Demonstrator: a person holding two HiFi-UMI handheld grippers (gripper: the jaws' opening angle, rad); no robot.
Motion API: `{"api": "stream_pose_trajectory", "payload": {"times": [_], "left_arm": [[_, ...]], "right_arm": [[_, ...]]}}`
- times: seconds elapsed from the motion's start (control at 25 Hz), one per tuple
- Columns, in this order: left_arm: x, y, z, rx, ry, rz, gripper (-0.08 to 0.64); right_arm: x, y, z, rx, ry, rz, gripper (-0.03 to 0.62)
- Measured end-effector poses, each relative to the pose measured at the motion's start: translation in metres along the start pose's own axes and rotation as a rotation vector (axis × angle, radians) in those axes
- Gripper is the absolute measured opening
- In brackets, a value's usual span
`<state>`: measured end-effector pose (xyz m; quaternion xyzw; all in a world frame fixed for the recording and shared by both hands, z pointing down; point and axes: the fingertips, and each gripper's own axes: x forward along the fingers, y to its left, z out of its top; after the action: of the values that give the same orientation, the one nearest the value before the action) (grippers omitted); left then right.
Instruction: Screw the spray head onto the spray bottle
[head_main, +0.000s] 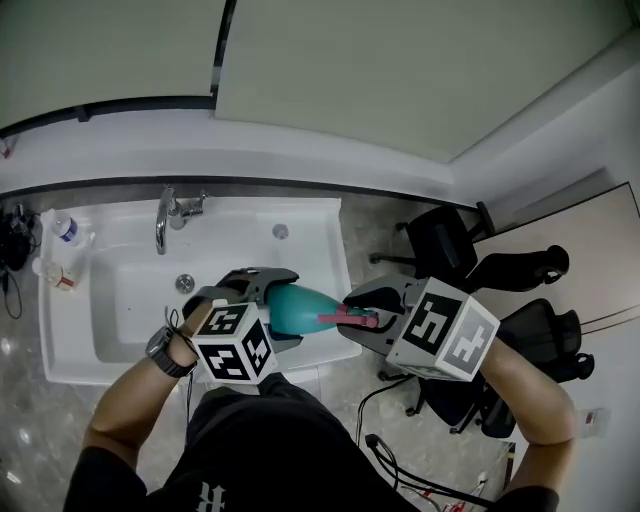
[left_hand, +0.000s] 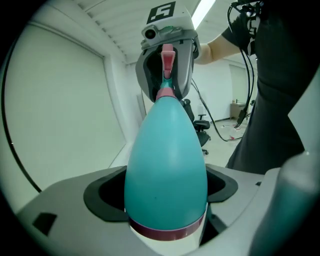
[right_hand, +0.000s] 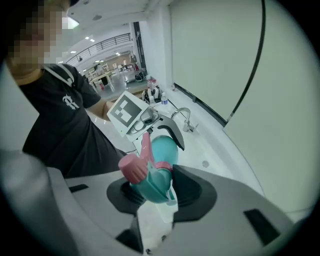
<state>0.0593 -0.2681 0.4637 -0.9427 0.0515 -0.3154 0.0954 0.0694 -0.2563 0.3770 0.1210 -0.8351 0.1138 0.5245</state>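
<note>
The teal spray bottle lies roughly level above the sink's front edge, its wide end with a dark red band clamped in my left gripper. In the left gripper view the bottle fills the middle and tapers away toward my right gripper. The spray head, teal with a pink trigger and nozzle, sits on the bottle's neck, and my right gripper is shut on it. In the right gripper view the spray head sits between the dark pads, pink nozzle toward the camera, bottle beyond.
A white sink with a chrome faucet lies below the grippers. Small bottles stand at its left corner. Black office chairs and cables occupy the floor to the right.
</note>
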Motion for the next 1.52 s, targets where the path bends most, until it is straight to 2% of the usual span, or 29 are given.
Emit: {"api": "stream_pose_trajectory", "payload": {"times": [0.28, 1.04, 1.52], "left_arm": [[0.0, 0.006, -0.004, 0.013, 0.021, 0.075, 0.42], [0.008, 0.018, -0.021, 0.052, 0.147, 0.172, 0.417], [0.009, 0.018, -0.024, 0.062, 0.169, 0.167, 0.416]], "right_arm": [[0.003, -0.008, -0.002, 0.104, -0.042, 0.035, 0.129], [0.019, -0.027, -0.01, 0.428, -0.135, 0.136, 0.129], [0.023, -0.028, -0.012, 0.451, -0.146, 0.151, 0.129]]}}
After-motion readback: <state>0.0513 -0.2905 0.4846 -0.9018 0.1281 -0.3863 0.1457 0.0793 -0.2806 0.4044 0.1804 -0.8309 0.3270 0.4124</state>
